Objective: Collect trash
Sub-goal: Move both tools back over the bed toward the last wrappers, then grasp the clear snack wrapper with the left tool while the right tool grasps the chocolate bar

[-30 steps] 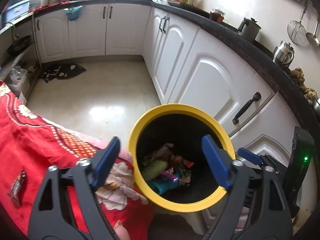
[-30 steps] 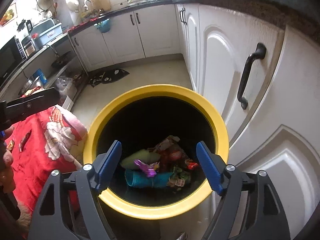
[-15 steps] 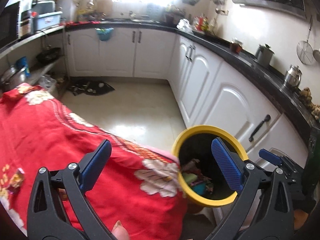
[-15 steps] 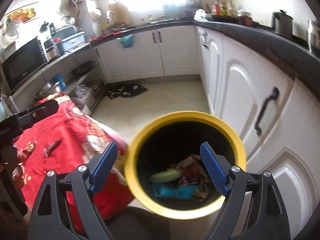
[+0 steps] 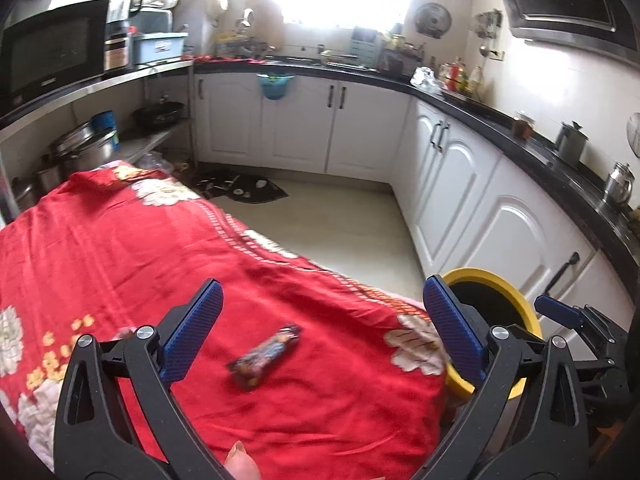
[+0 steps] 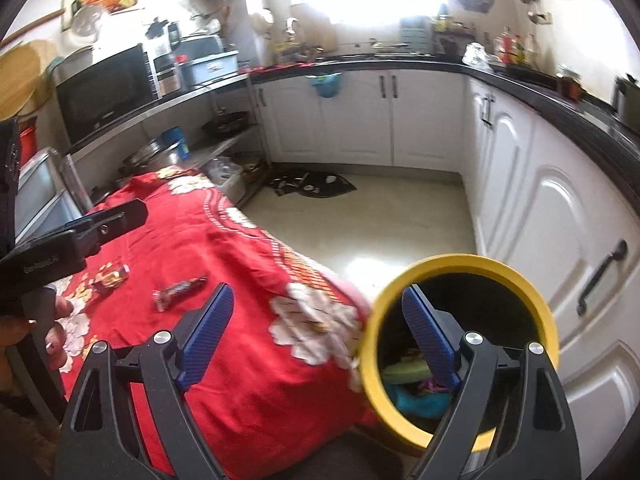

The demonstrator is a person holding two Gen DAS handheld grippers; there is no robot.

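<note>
Kitchen, red cloth-covered bench: both claws are hanging empty between drops.
The left claw is gaping wide over a wrapper; the right claw, jaws just widened, is sitting beside the yellow bin. A second wrapper is lying farther off. Likely next: lower onto the nearest wrapper and pinch.

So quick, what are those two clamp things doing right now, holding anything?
Left gripper: open, jaws have just been opening, nothing between them; it is over the red cloth.
Right gripper: open, jaws have just been opening, holding nothing.
</note>
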